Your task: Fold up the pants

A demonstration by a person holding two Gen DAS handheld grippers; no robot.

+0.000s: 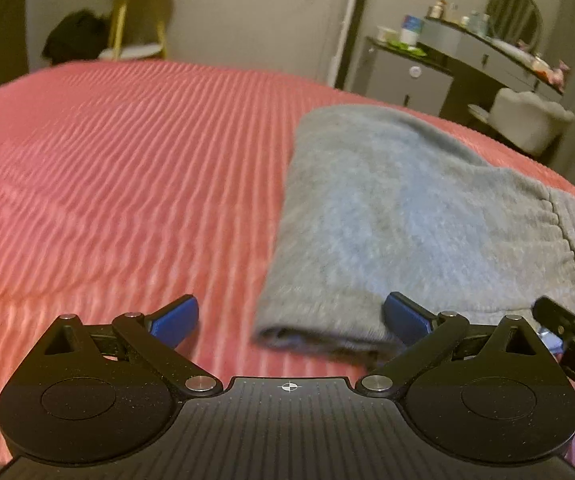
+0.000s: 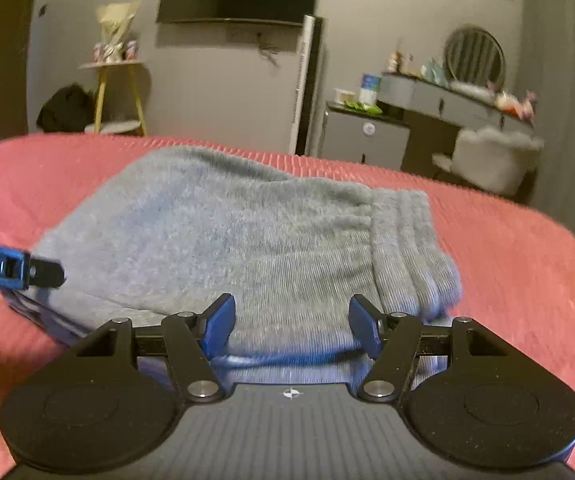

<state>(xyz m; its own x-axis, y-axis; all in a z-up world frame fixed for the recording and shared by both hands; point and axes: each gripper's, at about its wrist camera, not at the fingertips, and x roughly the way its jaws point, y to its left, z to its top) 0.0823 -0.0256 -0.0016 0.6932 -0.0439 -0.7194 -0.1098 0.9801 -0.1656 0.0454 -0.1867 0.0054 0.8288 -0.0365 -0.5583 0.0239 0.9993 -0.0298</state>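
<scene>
— Looking at the left claw (image 1: pixel 290 322): blue pads spread wide, nothing between them, its right pad just at the near edge of the pants (image 1: pixel 407 216).

— And the right claw (image 2: pixel 291 328)?

— Parted too, gripping nothing, with the grey fabric below and beyond the pads; whether they touch it I cannot tell.

— The pants themselves?

— Fuzzy grey fleece, folded into a thick oblong on the ribbed pink bedspread (image 1: pixel 107 168). The ribbed waistband (image 2: pixel 407 240) lies at the right end, the folded edge at the left.
</scene>
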